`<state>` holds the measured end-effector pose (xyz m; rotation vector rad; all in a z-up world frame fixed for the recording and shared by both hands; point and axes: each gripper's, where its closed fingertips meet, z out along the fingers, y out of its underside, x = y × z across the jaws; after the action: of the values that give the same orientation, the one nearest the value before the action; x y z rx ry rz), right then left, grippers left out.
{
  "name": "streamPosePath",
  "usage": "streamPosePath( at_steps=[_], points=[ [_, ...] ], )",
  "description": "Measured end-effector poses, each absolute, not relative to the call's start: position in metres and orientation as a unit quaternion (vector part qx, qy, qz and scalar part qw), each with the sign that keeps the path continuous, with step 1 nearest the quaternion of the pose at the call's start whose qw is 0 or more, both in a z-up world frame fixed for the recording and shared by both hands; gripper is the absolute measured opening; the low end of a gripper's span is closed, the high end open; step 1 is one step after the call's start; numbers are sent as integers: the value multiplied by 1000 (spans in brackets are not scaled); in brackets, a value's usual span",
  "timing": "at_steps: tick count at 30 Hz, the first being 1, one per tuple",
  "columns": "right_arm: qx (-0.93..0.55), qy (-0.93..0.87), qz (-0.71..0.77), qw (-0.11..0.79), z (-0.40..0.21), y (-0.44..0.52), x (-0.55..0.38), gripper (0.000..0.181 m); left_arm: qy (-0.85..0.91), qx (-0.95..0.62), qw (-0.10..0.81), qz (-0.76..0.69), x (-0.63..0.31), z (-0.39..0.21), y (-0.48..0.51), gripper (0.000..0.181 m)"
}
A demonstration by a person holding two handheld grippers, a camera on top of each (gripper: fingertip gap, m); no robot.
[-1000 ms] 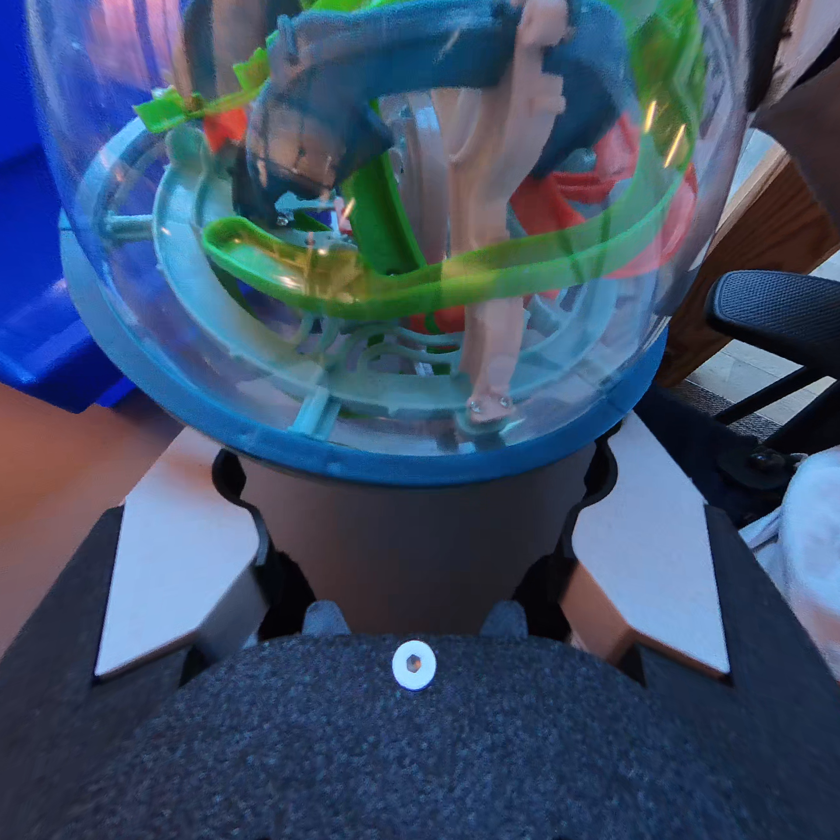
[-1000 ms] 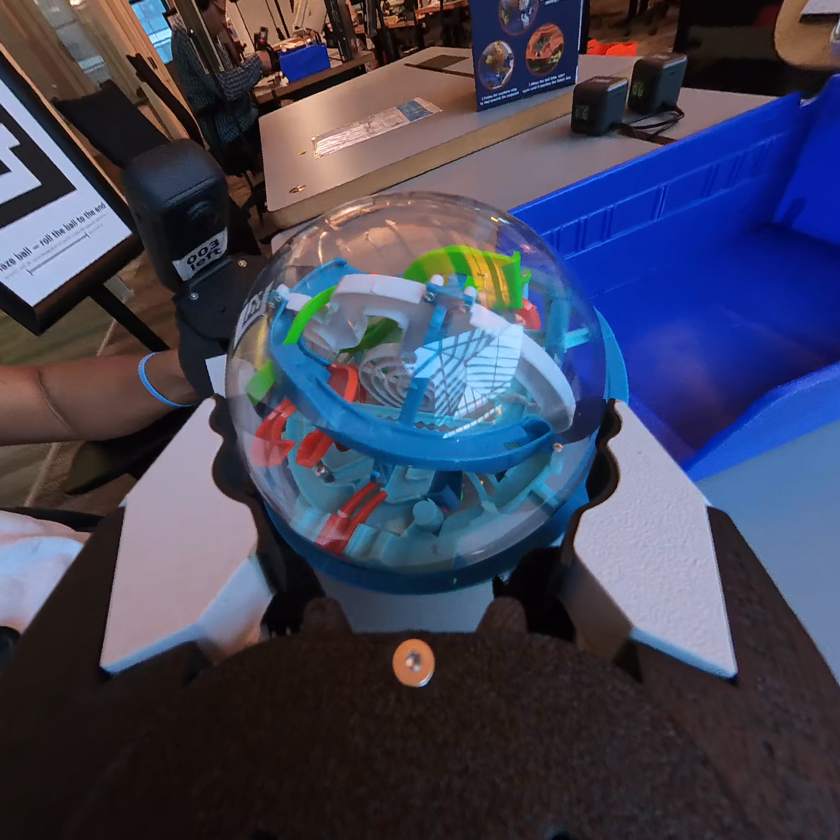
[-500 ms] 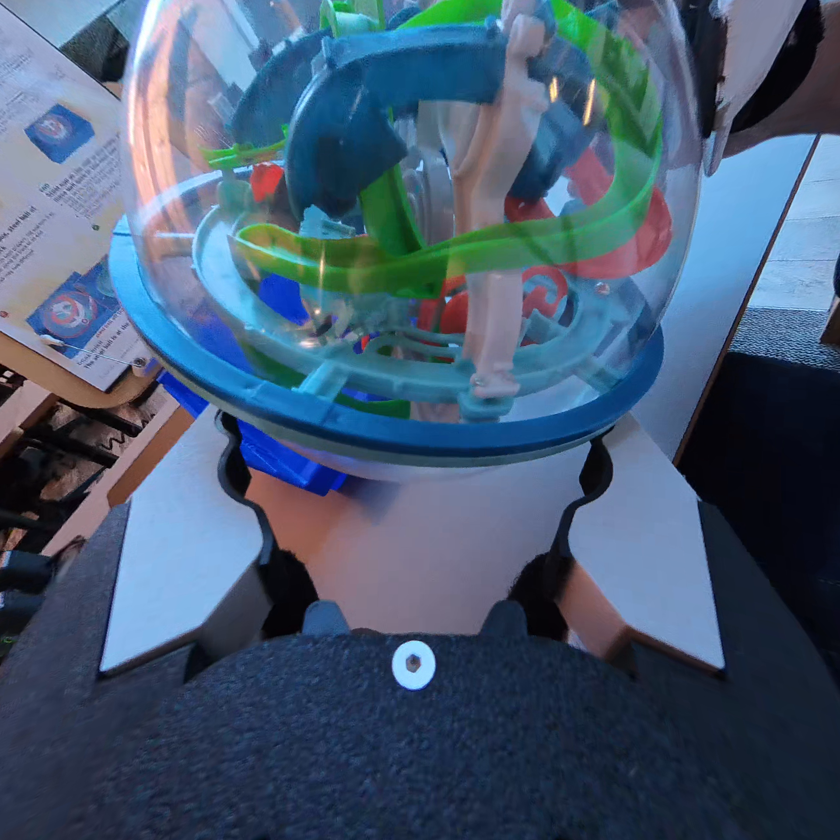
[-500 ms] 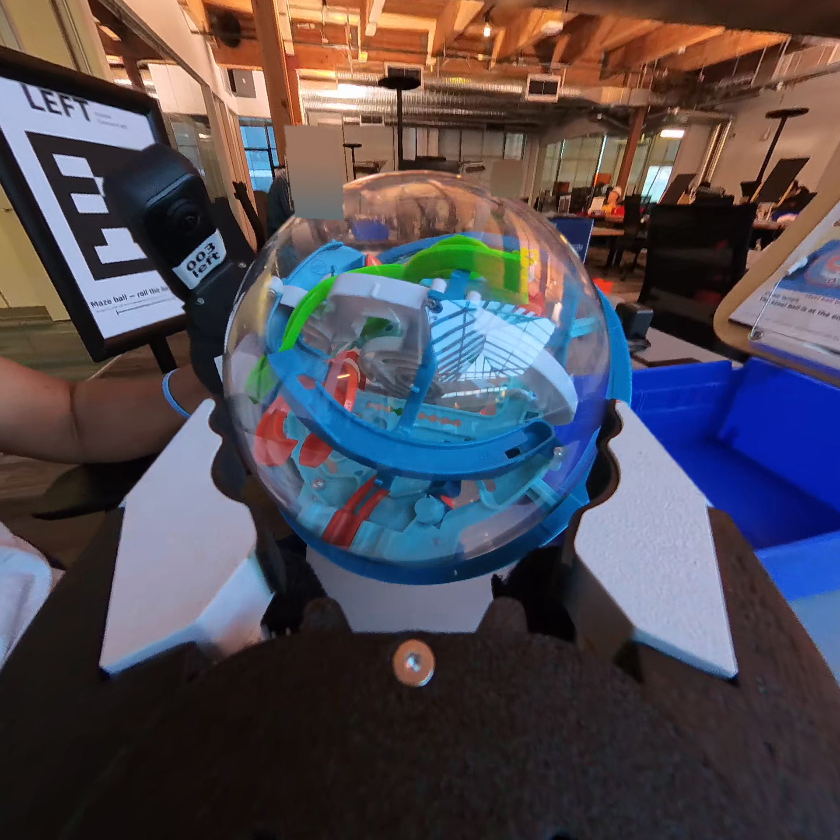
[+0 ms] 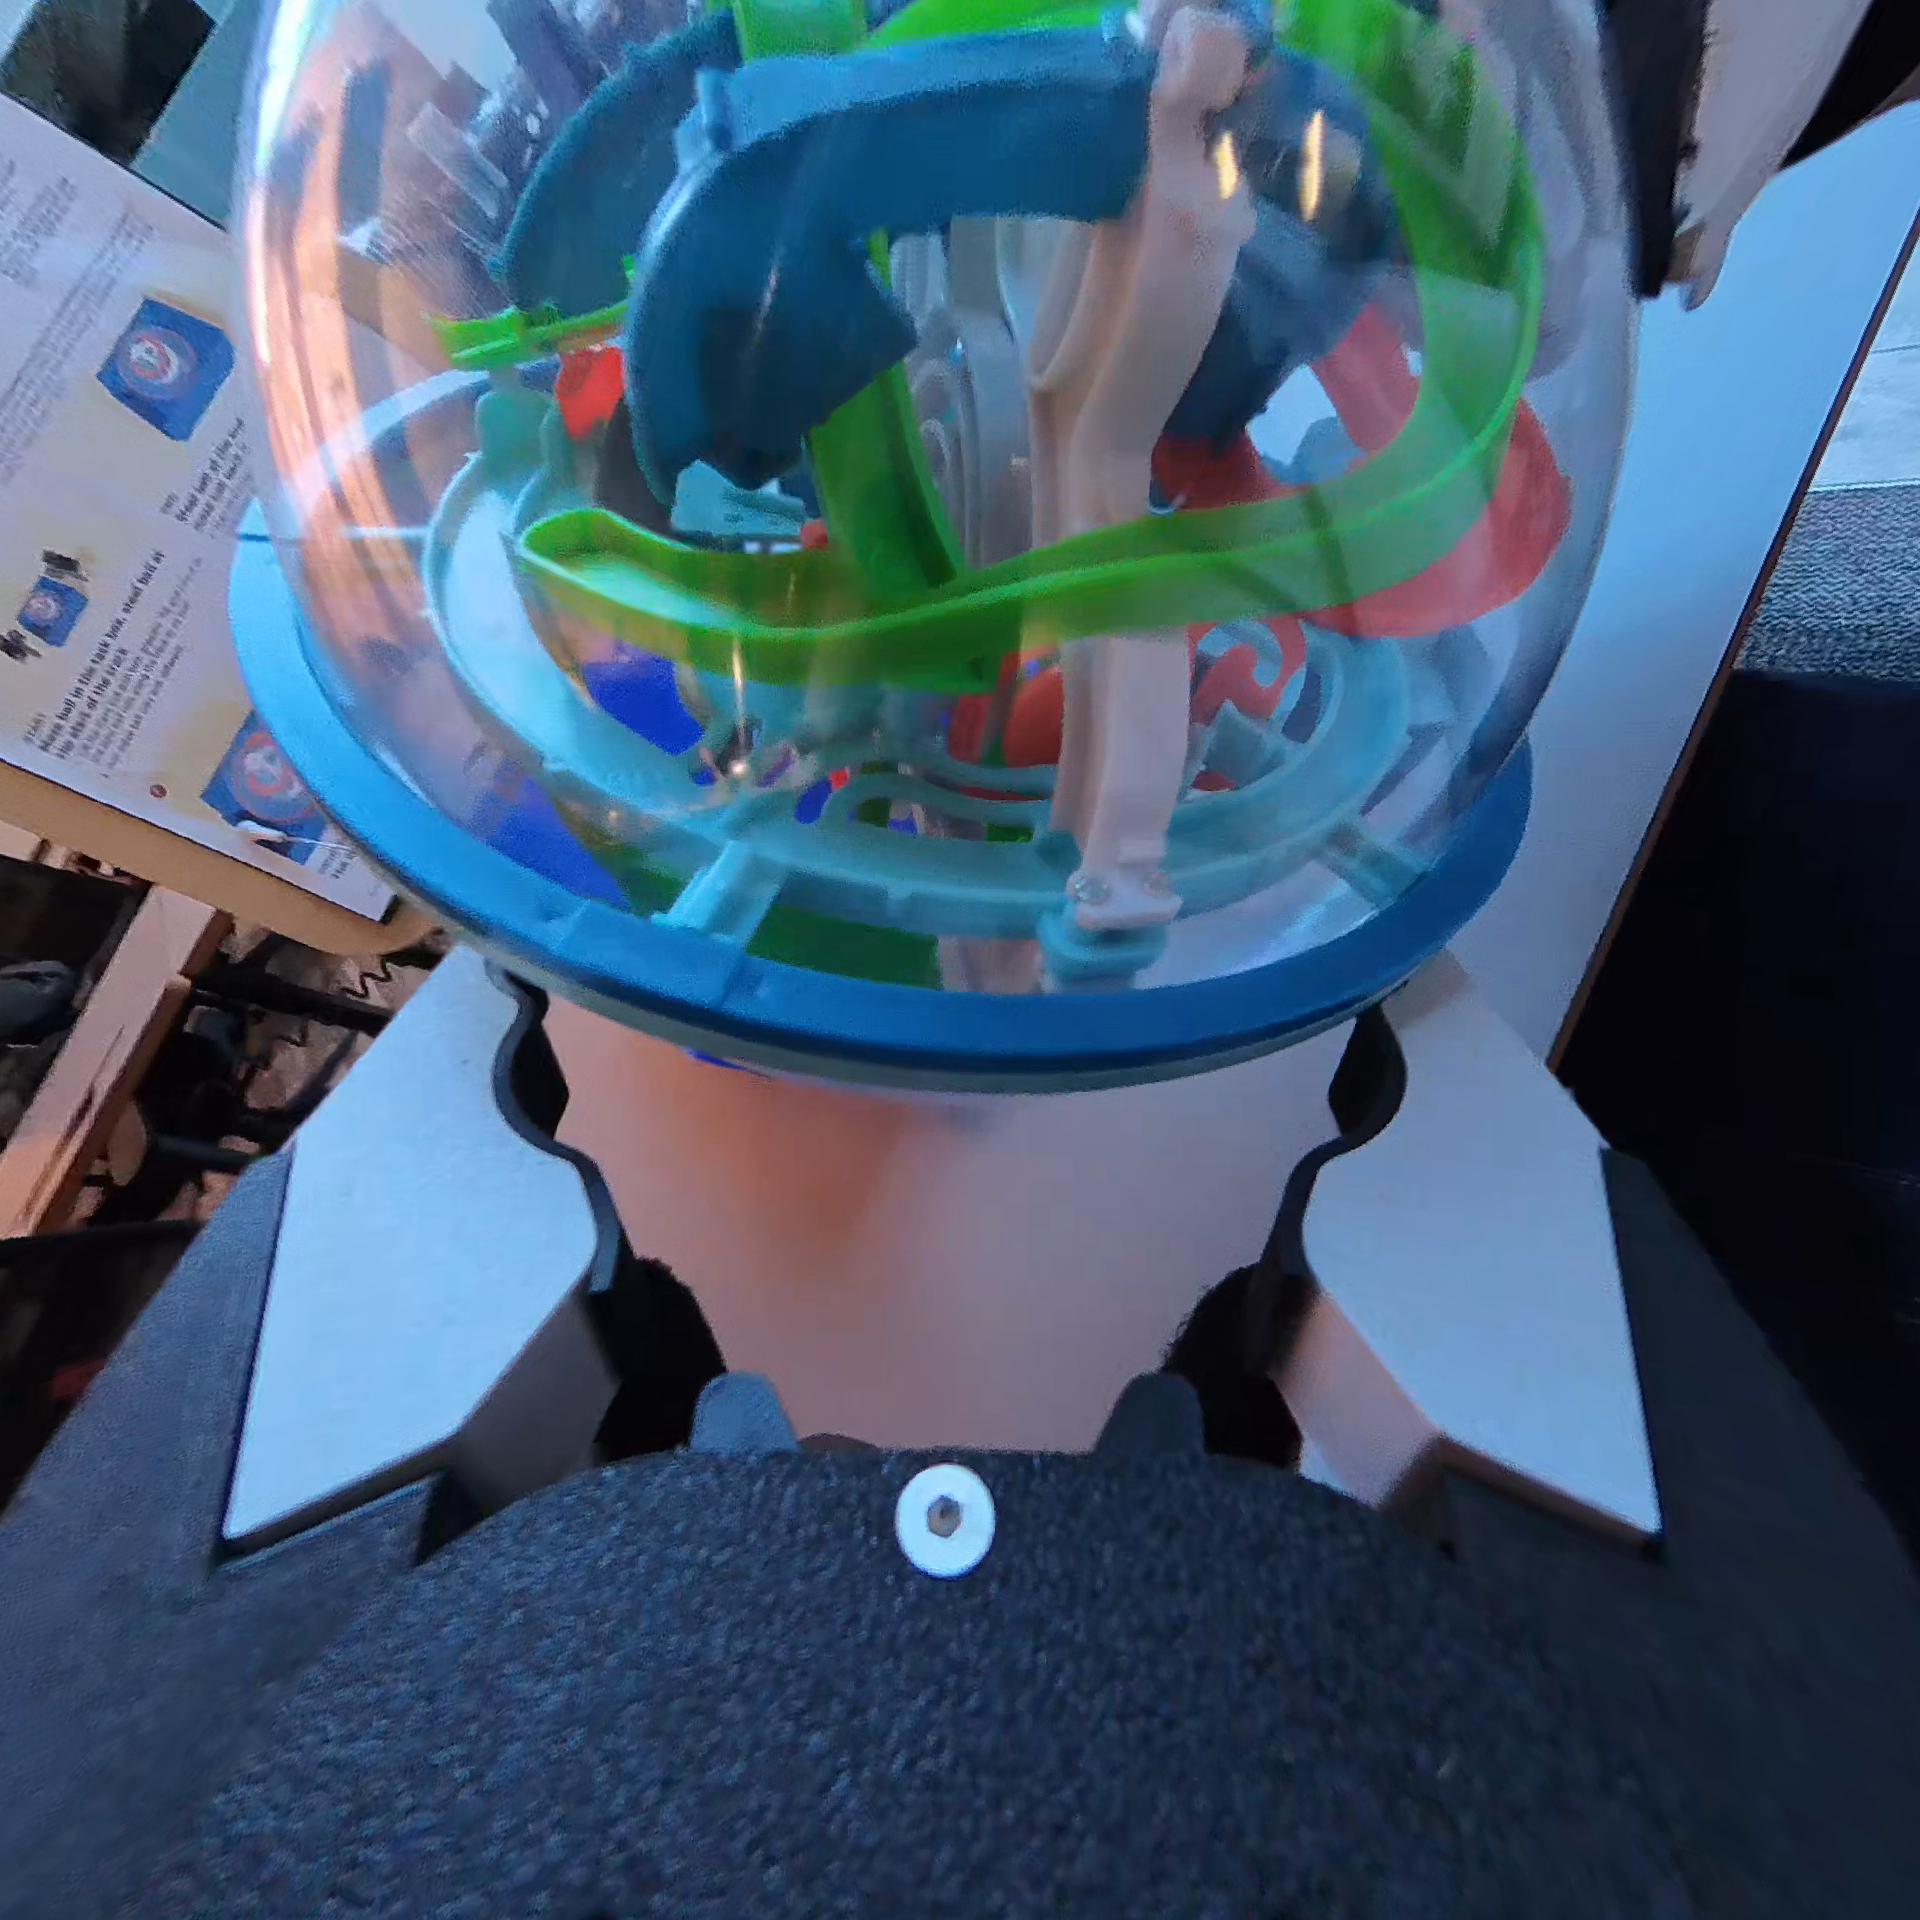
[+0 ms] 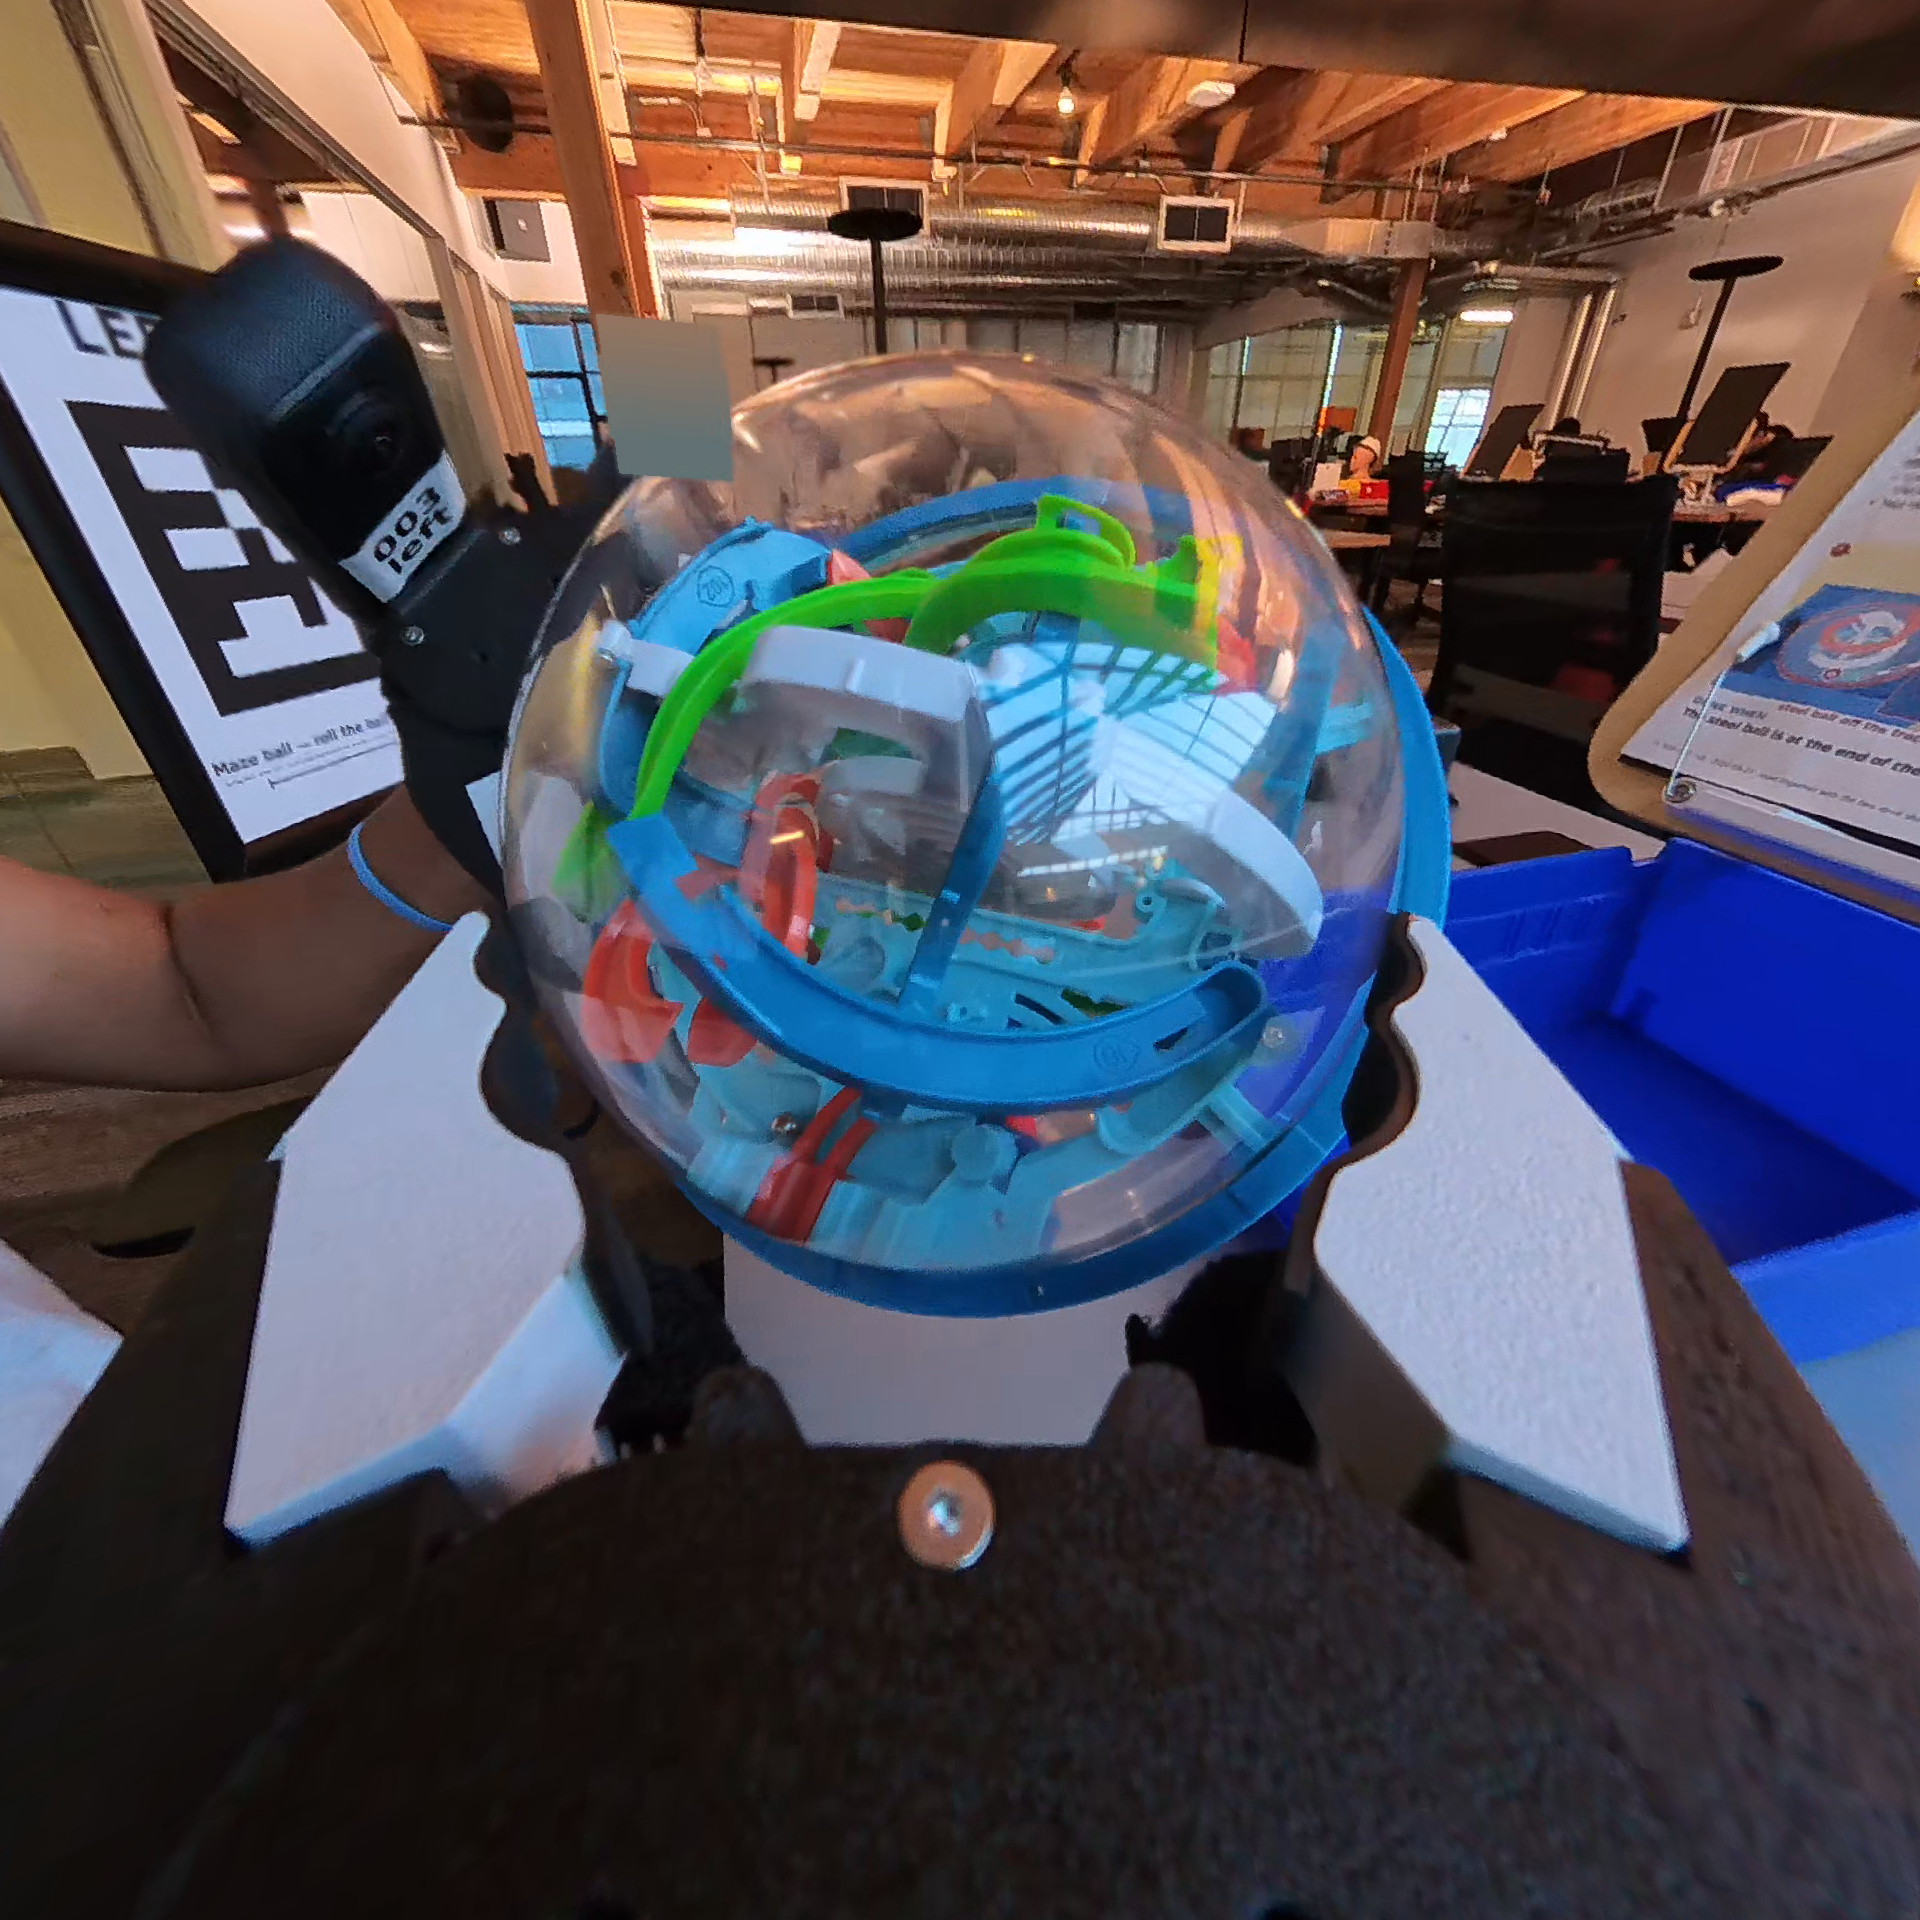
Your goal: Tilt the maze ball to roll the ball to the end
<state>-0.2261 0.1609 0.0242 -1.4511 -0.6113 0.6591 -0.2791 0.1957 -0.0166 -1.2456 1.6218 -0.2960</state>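
Left wrist view: the maze ball (image 5: 935, 520) is being held off the table between the two white fingers (image 5: 416, 1226) of the left gripper (image 5: 940, 1039), whose jaws are standing wide apart and are being pressed against the sphere's blue equator ring (image 5: 883, 1008). Green, dark blue, red and pale teal tracks are being seen through the clear shell. An instruction sheet (image 5: 114, 499) on a tilted board is being shown at left, a white table edge (image 5: 1704, 540) at right, and part of the right gripper (image 5: 1704, 135) at upper right. Right wrist view: the same maze ball (image 6: 956, 831) is being clamped between the right gripper's (image 6: 940, 1049) white fingers (image 6: 1455, 1195), the jaws being spread wide to the sphere's sides. The small steel ball (image 6: 787, 1120) is being seen low on the teal level beside a red track. The left gripper's (image 6: 436, 665) black body with its camera is being shown behind the sphere at left, with a forearm (image 6: 156, 977) below it. A blue bin (image 6: 1714, 1039) is lying at right, a framed marker sign (image 6: 156, 582) is standing at far left.
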Motion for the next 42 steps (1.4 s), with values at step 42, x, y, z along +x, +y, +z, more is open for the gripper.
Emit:
streamPosePath(
  at_steps=[42],
  points=[
    [-690, -259, 251, 627, -64, 190, -134, 125, 641, -548, 271, -464, -278, -88, 211, 157]
  ],
)
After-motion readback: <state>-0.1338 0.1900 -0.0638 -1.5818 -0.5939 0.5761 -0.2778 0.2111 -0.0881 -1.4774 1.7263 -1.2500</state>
